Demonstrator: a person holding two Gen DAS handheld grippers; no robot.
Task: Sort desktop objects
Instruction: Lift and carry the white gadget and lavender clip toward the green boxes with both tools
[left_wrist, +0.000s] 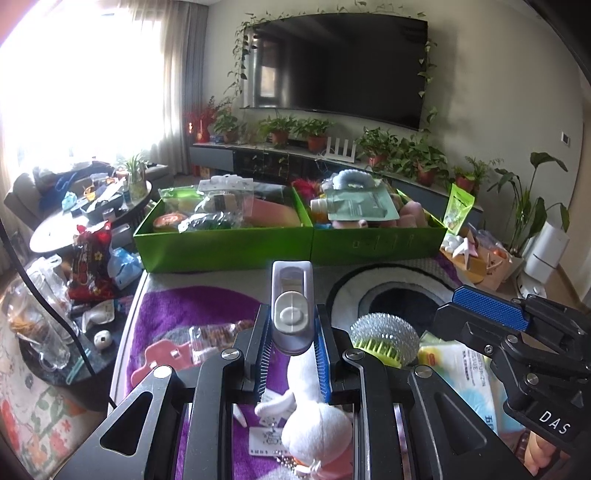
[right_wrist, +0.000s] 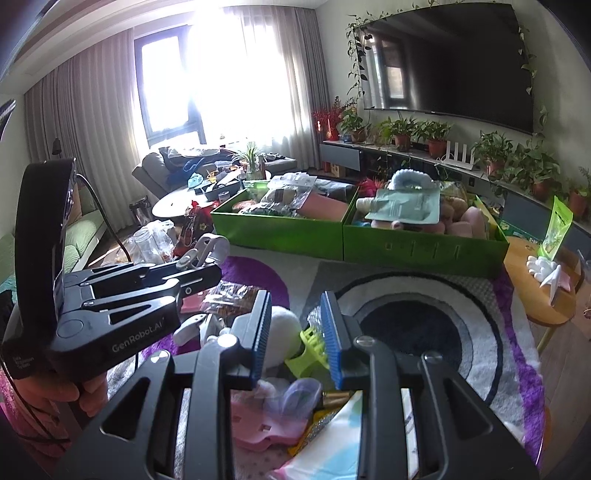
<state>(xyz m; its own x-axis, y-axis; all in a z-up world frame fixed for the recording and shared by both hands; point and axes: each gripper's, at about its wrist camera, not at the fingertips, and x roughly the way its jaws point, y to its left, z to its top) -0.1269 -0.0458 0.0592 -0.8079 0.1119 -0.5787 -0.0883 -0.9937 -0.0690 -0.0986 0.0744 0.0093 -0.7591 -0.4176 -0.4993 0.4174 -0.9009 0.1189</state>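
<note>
Left tongs (left_wrist: 291, 332) clamp a grey-and-white dispenser (left_wrist: 291, 295), holding it upright above the purple rug (left_wrist: 177, 310), short of the two green boxes (left_wrist: 229, 247). Right tongs (right_wrist: 295, 332) stand partly open with nothing pressed between the pads; a green brush (right_wrist: 308, 350) and a white plush (right_wrist: 282, 338) lie on the worktop below them.

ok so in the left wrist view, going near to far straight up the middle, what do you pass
white plush toy → left gripper shut on a grey and white clip-like gadget → purple and grey rug → green boxes full of sorted things → low cabinet with potted plants → wall TV
</note>
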